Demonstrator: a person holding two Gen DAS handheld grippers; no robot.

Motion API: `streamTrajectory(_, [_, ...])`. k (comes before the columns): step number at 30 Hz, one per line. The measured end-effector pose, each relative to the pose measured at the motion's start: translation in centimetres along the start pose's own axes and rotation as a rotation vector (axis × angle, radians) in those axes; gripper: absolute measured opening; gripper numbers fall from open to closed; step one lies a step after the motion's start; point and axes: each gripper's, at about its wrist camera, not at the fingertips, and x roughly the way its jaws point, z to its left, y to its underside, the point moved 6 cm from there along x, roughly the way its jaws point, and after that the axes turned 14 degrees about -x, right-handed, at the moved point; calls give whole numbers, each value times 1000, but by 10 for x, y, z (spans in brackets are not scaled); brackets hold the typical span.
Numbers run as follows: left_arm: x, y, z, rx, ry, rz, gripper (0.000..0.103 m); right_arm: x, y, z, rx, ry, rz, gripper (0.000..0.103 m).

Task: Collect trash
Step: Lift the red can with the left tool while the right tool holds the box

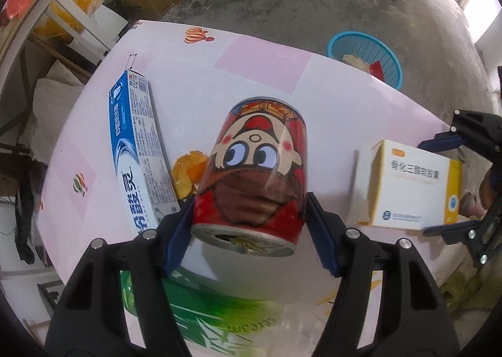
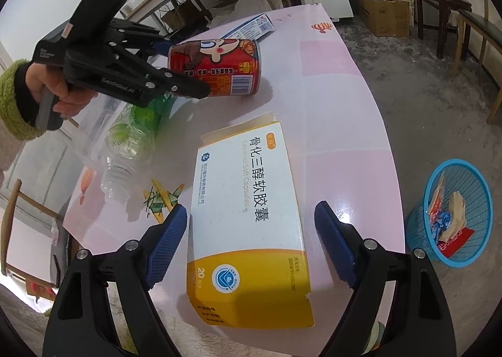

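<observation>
Left wrist view: pink desk (image 1: 260, 58) carries a toothpaste box (image 1: 138, 153), a medicine box (image 2: 248, 215), a clear bottle (image 2: 125, 149) and a red can (image 1: 257, 168); the blue basket (image 2: 458, 212) stands on the floor beyond the desk edge. Left gripper (image 1: 251, 231) has its jaws clamped on the can near its open end, can tilted and apparently lifted. Risk: the round wall could slip or roll out. Right gripper (image 2: 251, 237) jaws open, straddling the medicine box without touching; an off-centre close could skid it.

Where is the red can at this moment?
The red can is between the left gripper pads, tilted above the table, beside the toothpaste box.
</observation>
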Motion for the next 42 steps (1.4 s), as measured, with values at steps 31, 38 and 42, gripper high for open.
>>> streamTrajectory(31, [-110,65,-29,-449,218,-368,62,-13,8,-29,145,28,-10,60])
streamTrajectory(38, [-129,115,-44,-534,285,-449,62,-14,8,-28,134,42,4,60])
streamTrajectory(42, [-118,140,-57,-597,310,-479,62,-15,7,-25,128,65,13,60])
